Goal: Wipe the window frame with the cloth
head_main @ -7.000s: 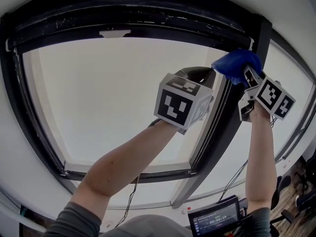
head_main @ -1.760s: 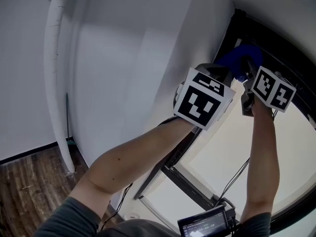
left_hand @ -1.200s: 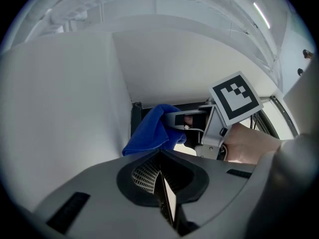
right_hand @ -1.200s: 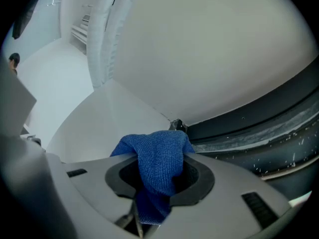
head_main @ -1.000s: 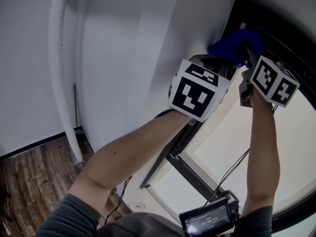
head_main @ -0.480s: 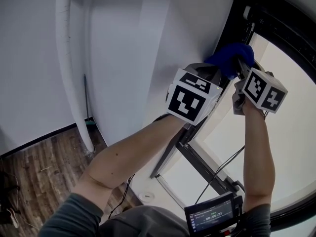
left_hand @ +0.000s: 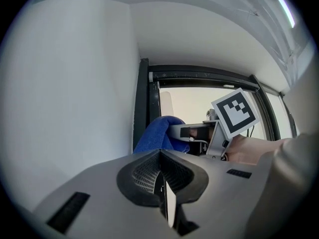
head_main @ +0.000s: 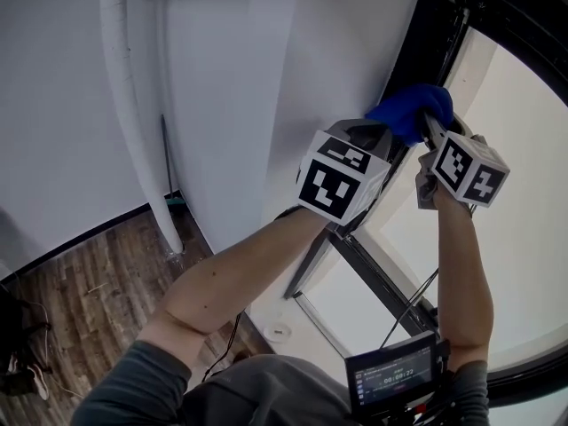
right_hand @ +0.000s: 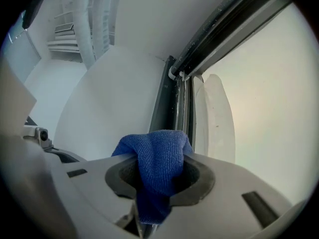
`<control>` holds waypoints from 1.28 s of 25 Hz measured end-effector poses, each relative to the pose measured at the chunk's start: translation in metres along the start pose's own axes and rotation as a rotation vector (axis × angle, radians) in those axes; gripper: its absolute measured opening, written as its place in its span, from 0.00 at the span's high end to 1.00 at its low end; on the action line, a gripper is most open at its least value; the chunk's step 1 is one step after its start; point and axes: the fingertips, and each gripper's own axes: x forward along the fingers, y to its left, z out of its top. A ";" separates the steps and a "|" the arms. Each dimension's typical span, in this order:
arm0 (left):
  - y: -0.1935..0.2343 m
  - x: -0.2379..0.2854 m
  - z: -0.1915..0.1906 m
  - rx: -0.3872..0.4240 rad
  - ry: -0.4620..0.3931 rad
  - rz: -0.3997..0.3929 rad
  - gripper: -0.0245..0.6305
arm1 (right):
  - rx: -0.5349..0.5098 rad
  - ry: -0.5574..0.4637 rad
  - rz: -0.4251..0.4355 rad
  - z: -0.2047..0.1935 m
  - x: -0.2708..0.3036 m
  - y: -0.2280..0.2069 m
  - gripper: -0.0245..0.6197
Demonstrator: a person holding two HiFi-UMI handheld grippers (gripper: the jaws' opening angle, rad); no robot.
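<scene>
Black metal window frame (head_main: pixel 424 47) runs down the upper right of the head view, beside the plain white wall (head_main: pixel 293 60). The right gripper (right_hand: pixel 158 176) is clenched on the bunched blue microfibre cloth (head_main: pixel 410 114), which sits against the frame's upper stretch. To its left, the left gripper (left_hand: pixel 162 178) has its jaws pressed together on nothing, just beside the cloth.

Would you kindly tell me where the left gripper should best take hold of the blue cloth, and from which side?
Probably the bunched fold of the blue cloth bulging beyond the right gripper, which is shut on its tail. The left gripper, shut and empty, should open and come from the wall side, as the window frame lies just beyond the cloth.
</scene>
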 end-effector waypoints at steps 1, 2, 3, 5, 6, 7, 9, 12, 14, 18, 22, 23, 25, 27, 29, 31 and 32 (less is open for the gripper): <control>0.000 0.000 -0.005 -0.003 0.004 0.002 0.95 | 0.005 0.006 0.003 -0.006 -0.001 0.001 0.76; 0.001 -0.001 -0.009 -0.006 0.007 0.003 0.95 | 0.010 0.013 0.006 -0.013 -0.002 0.001 0.77; 0.001 -0.002 -0.013 -0.008 0.009 0.004 0.95 | 0.015 0.021 0.009 -0.019 -0.003 0.002 0.77; 0.002 -0.005 -0.021 -0.014 0.014 0.007 0.95 | 0.027 0.037 0.014 -0.034 -0.005 0.003 0.77; 0.003 -0.007 -0.024 -0.017 0.016 0.011 0.95 | 0.034 0.045 0.016 -0.042 -0.006 0.004 0.77; 0.004 -0.008 -0.027 -0.018 0.019 0.017 0.95 | 0.040 0.055 0.020 -0.049 -0.007 0.004 0.77; 0.006 -0.009 -0.036 -0.015 0.035 0.025 0.95 | 0.046 0.076 0.028 -0.063 -0.009 0.007 0.76; 0.006 -0.011 -0.052 -0.018 0.066 0.028 0.95 | 0.060 0.106 0.037 -0.087 -0.012 0.009 0.77; 0.006 -0.012 -0.063 -0.030 0.082 0.028 0.95 | 0.080 0.124 0.040 -0.104 -0.014 0.010 0.77; 0.006 -0.013 -0.082 -0.041 0.101 0.036 0.95 | 0.111 0.138 0.038 -0.130 -0.018 0.011 0.76; 0.015 -0.016 -0.098 -0.043 0.115 0.070 0.95 | 0.115 0.146 0.031 -0.151 -0.022 0.014 0.77; 0.015 -0.017 -0.102 -0.048 0.119 0.070 0.95 | 0.119 0.149 0.029 -0.156 -0.023 0.015 0.76; 0.013 -0.019 -0.108 -0.056 0.119 0.064 0.95 | 0.127 0.158 0.025 -0.166 -0.026 0.018 0.77; 0.009 -0.020 -0.113 -0.062 0.114 0.055 0.95 | 0.134 0.177 0.024 -0.179 -0.029 0.022 0.77; 0.006 -0.021 -0.121 -0.065 0.115 0.048 0.95 | 0.145 0.199 0.023 -0.196 -0.031 0.025 0.77; 0.004 -0.022 -0.132 -0.071 0.127 0.045 0.95 | 0.151 0.217 0.020 -0.212 -0.033 0.027 0.77; 0.004 -0.022 -0.140 -0.075 0.137 0.045 0.95 | 0.147 0.224 0.018 -0.218 -0.033 0.027 0.77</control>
